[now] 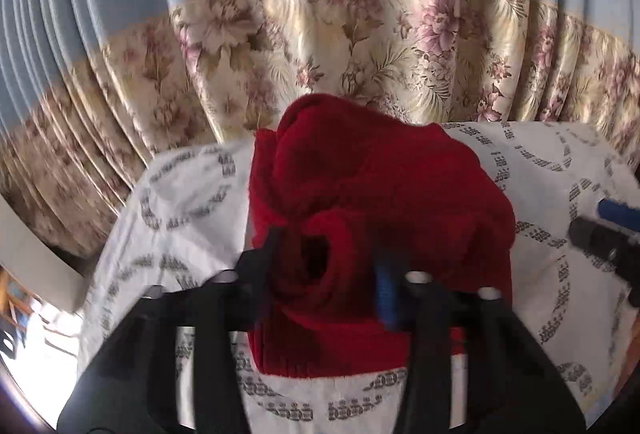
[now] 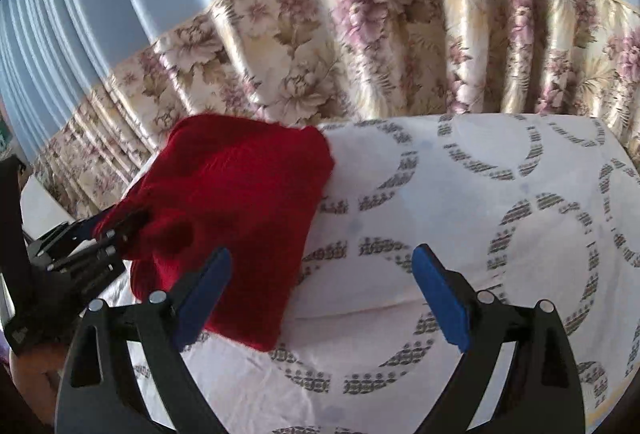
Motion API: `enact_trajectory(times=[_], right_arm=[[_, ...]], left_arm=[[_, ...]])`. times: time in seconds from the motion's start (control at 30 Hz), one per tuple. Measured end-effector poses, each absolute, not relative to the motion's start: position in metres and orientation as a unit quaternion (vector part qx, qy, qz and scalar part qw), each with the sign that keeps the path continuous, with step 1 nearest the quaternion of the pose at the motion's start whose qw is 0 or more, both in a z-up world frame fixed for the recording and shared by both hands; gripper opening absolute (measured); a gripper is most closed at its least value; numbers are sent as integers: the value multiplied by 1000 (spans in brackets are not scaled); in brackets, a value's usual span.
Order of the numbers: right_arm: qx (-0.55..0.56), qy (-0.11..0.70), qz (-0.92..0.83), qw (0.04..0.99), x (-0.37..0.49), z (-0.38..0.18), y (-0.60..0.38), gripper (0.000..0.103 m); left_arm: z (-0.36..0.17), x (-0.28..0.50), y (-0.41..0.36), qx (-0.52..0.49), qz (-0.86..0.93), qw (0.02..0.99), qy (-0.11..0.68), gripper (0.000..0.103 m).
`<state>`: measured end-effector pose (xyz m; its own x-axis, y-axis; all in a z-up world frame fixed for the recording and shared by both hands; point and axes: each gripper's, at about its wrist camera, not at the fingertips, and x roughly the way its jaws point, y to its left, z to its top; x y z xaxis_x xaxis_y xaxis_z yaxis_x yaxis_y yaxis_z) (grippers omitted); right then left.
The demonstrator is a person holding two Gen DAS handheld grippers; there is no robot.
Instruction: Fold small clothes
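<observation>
Right wrist: one red sweater [image 2: 236,202], left tool [image 2: 120,230] pinching it, right tool [image 2: 322,294] spread.

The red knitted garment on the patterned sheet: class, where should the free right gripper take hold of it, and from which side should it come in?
Grip the near right corner of the red knitted garment, the point hanging lowest towards the right gripper. That corner lies flat and free on the patterned sheet, away from the bunched rolled part in the left gripper. Probably best approached from the open sheet on the right.
</observation>
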<state>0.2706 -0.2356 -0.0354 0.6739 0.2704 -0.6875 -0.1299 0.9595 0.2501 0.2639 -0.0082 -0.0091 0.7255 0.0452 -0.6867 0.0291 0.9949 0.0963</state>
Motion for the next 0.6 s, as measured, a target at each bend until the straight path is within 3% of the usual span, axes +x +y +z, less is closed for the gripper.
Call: enact_trajectory(times=[0.2,0.4,0.5,0.57,0.6], right_arm=[[50,396,147,905,270,-49,-190,92],[8,439,153,885,285,-85,-156,92],[-4,453,155,878,287,-99,-154,92],[0,449,158,879,285,-93,-157,92],[-1,443,163,882,282,-86,-160,92]], left_arm=[[-31,237,36,6,-2,924,383,26],[-83,234,64,5,16,908,419,29],[-85,232,64,20,21,912,410,38],[-81,229,65,26,26,915,402,54],[-77,226,66,31,34,917,397,71]])
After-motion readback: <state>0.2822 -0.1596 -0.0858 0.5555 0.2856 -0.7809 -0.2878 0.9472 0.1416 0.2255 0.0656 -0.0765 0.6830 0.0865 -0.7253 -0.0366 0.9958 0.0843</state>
